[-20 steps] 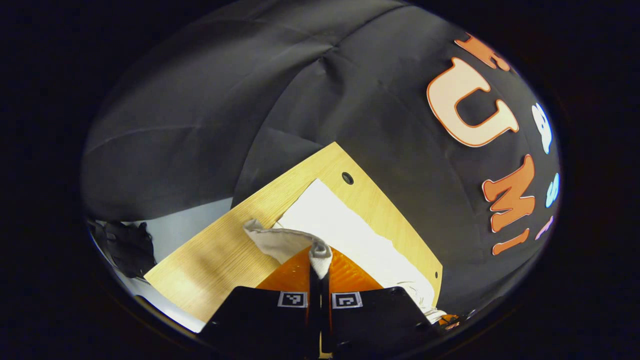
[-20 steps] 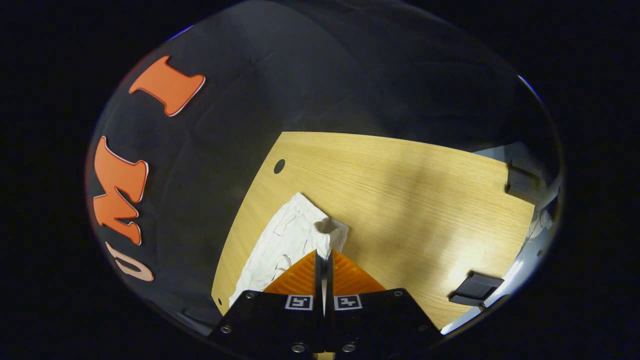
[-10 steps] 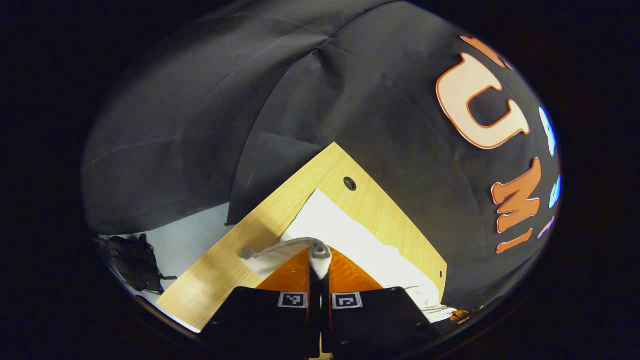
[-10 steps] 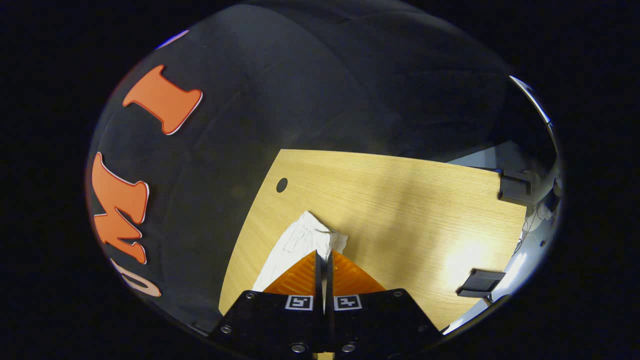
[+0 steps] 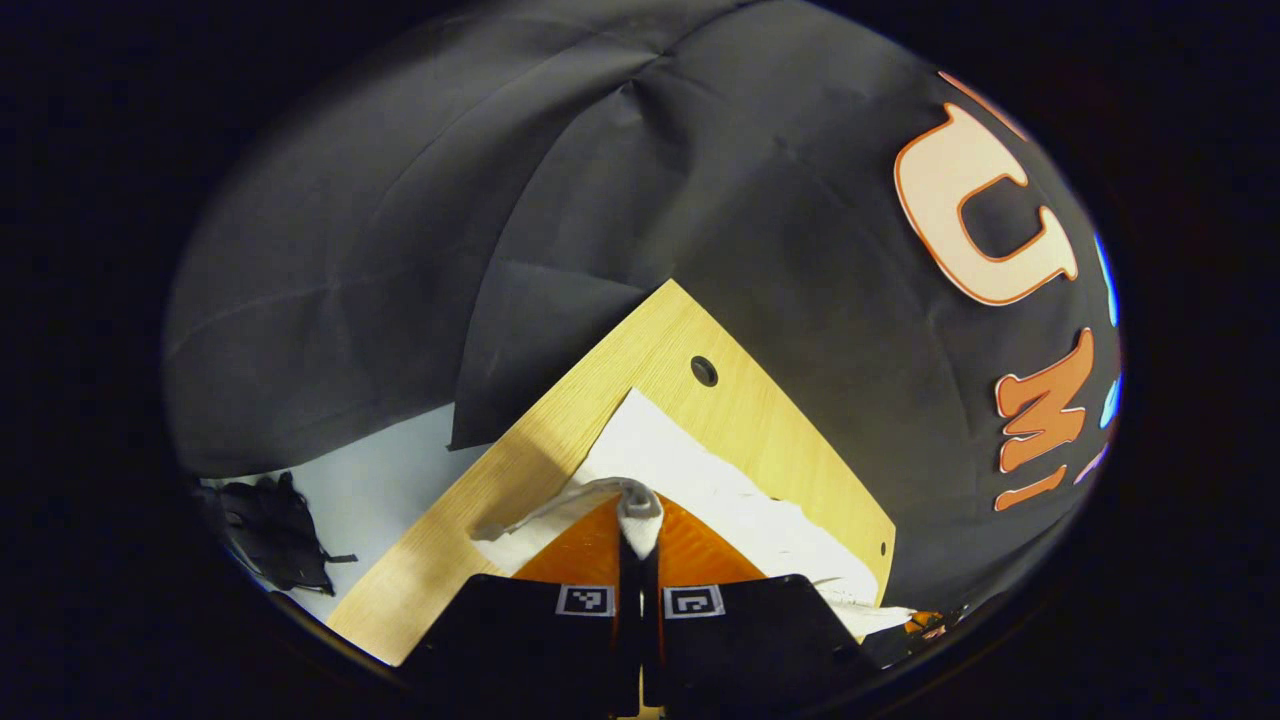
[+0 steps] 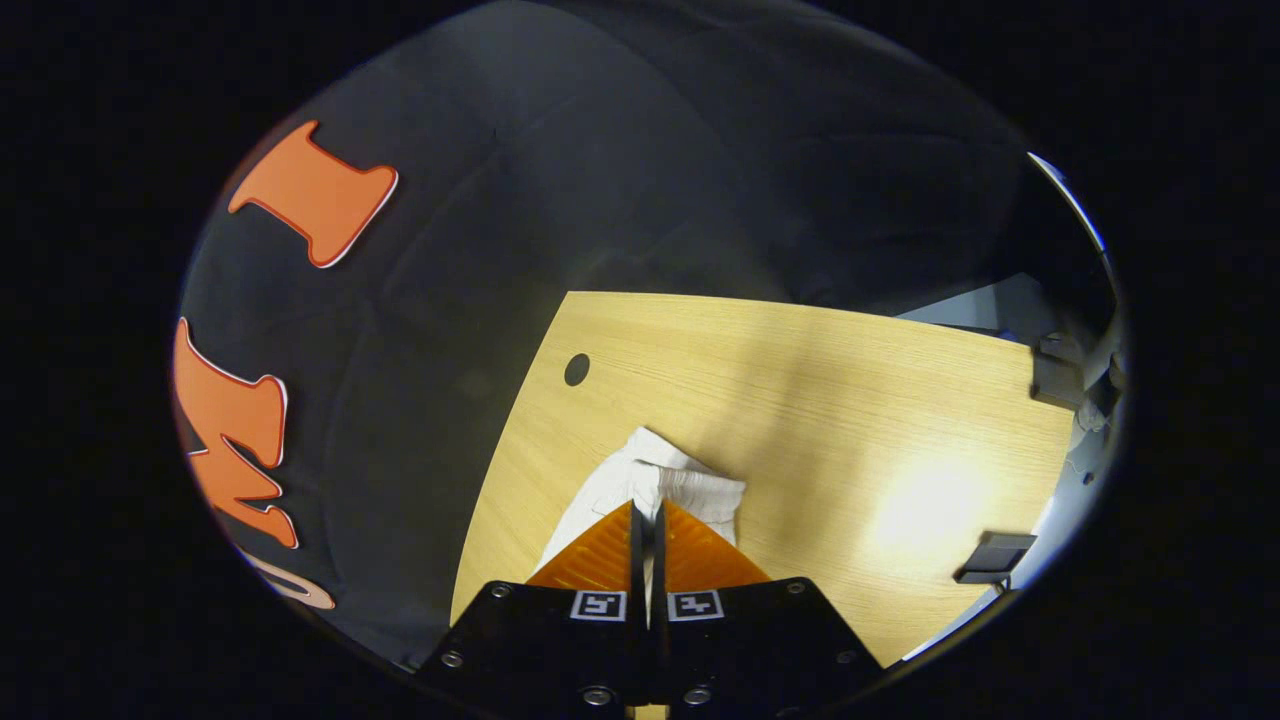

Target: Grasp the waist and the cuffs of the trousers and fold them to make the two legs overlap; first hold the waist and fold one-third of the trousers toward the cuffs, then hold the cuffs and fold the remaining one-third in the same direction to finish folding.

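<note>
Left gripper view: left gripper point(image 5: 640, 525) clenched on a bunched fold of the white trousers point(image 5: 700, 480), cloth wadded between the fingertips. Rest of the trousers spread flat on the wooden table point(image 5: 640, 350), running off toward the right edge. Lifted flap draped leftward from the pinch, casting a shadow on the wood. Round hole point(image 5: 704, 371) in the tabletop just beyond the cloth. Black bag-like heap point(image 5: 270, 530) on the pale floor point(image 5: 370, 470) at lower left, too dark to identify. Small orange bit at lower right edge, cut off, unclear what.

Right gripper view: right gripper point(image 6: 647, 520) pinched tight on another edge of the trousers point(image 6: 640, 480), ribbed band showing just right of the tips. Hard to say waist or cuff. Cloth trailing down-left behind the fingers, mostly hidden. Broad bare table point(image 6: 800, 400) to the right, with a bright glare patch. Same style hole point(image 6: 577, 369) near the left edge. Two dark brackets point(image 6: 990, 560) at the far right rim, blurred.

Both grippers angled down at the table, fingers pointing away from the holder, cloth raised slightly off the wood.
</note>
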A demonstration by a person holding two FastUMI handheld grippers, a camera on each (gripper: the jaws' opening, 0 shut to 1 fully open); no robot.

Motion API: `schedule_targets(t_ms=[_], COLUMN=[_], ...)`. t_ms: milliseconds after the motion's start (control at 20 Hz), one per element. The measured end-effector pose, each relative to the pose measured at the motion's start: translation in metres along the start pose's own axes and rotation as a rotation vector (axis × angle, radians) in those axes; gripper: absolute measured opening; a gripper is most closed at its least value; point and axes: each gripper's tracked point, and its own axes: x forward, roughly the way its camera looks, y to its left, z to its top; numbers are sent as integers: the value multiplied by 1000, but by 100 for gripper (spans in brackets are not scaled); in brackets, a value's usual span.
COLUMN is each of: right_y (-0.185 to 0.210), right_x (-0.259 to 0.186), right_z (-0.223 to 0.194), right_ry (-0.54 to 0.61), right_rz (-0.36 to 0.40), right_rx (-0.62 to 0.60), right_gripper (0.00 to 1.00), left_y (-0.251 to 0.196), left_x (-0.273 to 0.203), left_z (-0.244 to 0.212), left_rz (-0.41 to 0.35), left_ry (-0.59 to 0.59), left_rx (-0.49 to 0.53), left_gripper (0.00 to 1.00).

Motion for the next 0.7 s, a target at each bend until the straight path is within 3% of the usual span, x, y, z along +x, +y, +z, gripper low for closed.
schedule_targets(t_ms=[700], right_y=[54], right_x=[116], right_z=[-1], right_ry=[163], right_rz=[-49], right_rx=[-54], right_gripper=[1], left_y=[1], left_x=[9], left_z=[20], left_rz=[224], left_ry=[171], left_rx=[112], left_gripper=[5])
